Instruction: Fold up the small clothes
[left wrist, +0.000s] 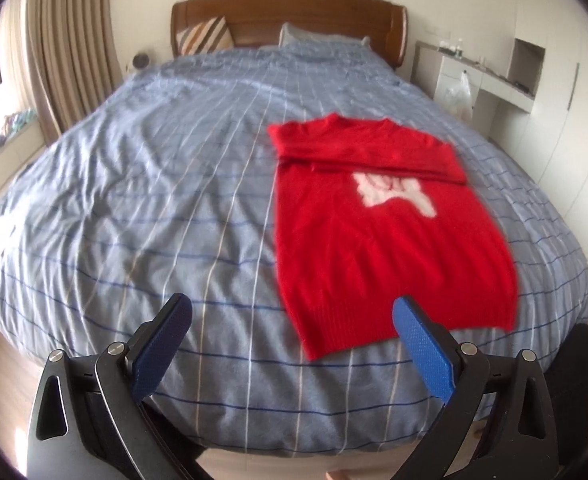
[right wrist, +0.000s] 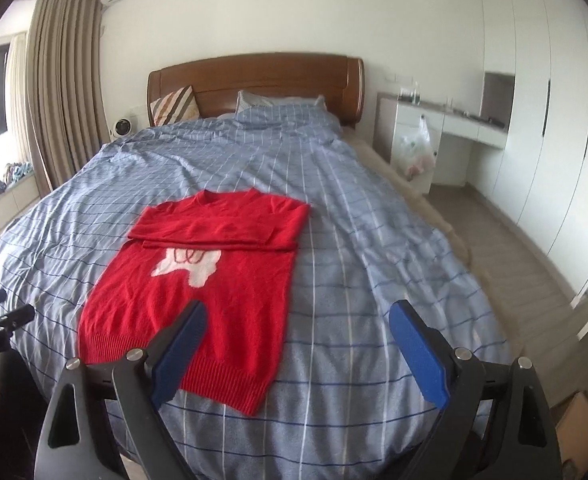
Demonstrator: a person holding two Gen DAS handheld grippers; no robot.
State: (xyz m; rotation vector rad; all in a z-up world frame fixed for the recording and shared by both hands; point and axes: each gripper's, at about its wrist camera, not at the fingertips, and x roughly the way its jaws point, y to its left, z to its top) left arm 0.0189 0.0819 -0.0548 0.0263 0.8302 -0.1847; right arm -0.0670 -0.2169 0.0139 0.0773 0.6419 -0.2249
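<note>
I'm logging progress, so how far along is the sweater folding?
Done: both sleeves lie folded across the chest of the red sweater on the bed. In hand: nothing; the left hand-held gripper and right hand-held gripper hover open. Left: folding the body from the ribbed hem.

Red sweater [left wrist: 378,240] motion-blurred in left view, white motif [right wrist: 188,266] unreadable; sleeves folded across chest hide motif top; desk items [right wrist: 410,96] too small.
</note>
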